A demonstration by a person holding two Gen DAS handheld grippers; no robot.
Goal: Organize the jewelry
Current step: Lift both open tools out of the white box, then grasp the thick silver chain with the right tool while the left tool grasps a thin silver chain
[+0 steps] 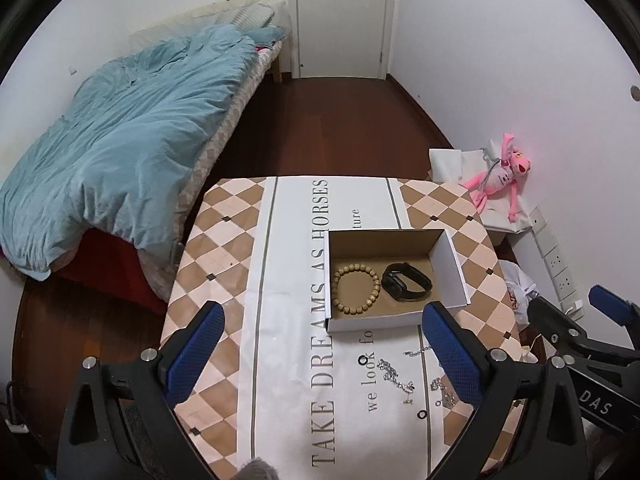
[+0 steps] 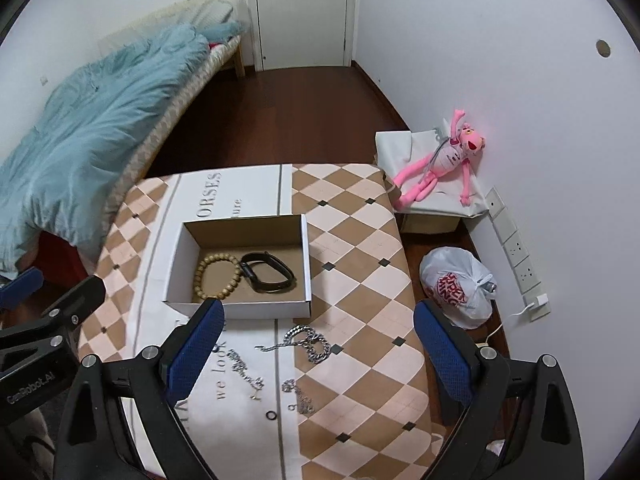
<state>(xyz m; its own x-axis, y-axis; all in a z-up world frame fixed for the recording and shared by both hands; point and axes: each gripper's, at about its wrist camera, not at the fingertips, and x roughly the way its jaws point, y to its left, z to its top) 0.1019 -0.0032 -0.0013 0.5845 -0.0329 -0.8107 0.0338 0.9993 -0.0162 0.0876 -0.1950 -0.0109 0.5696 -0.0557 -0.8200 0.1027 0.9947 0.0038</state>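
Above the table [image 2: 360, 248], left claw [image 1: 324, 354] spread wide, right claw [image 2: 320, 350] likewise, both holding nothing, chains [image 2: 308, 344] below.

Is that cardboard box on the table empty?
No. The open box holds a wooden bead bracelet and a black band.

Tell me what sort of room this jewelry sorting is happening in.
Most likely a bedroom at home: a bed with a rumpled blue duvet along the wall, a closed white door beyond it, and a pink plush toy against the opposite wall.
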